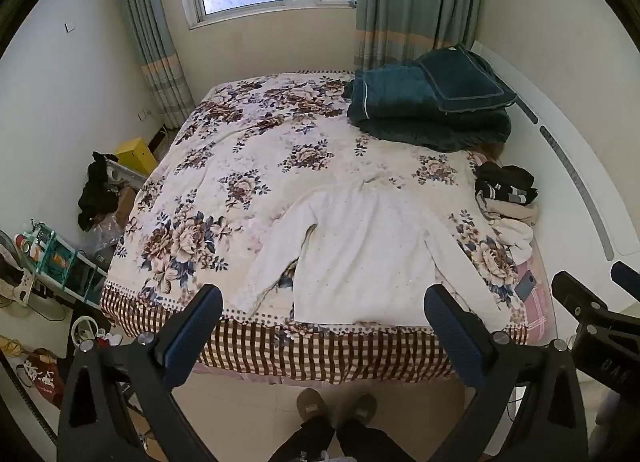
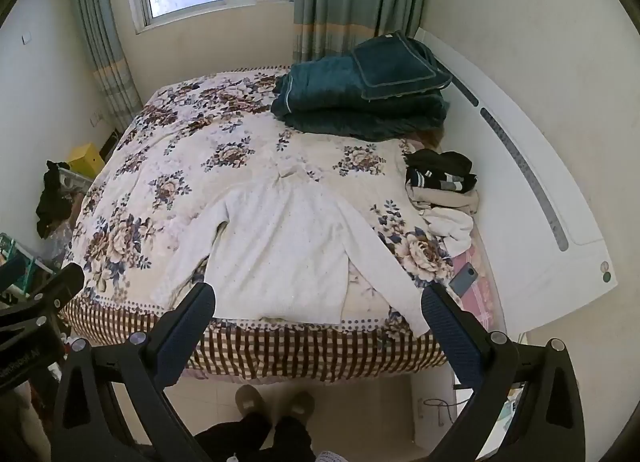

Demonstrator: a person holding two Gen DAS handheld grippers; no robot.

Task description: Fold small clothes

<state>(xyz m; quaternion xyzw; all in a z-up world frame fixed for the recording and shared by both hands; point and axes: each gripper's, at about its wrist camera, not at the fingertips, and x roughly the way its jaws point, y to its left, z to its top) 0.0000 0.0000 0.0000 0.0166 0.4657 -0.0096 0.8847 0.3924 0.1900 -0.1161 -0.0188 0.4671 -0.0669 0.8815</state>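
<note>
Sweater (image 1: 360, 250) lies flat on bed (image 1: 248, 150), collar at 12, hem at 6 near the bed edge. Both claws, left (image 1: 322, 320) & right (image 2: 318, 318), wide open, empty, above hem; right sleeve (image 2: 384, 282) nearer right claw.

your legs (image 1: 332, 442) ran off the bottom edge, only slippers (image 1: 336, 408) clear. the white sweater's right sleeve end (image 2: 420, 326) slipped behind a gripper finger (image 2: 448, 326). the clothes pile (image 1: 508, 198) was too tangled to count.
</note>
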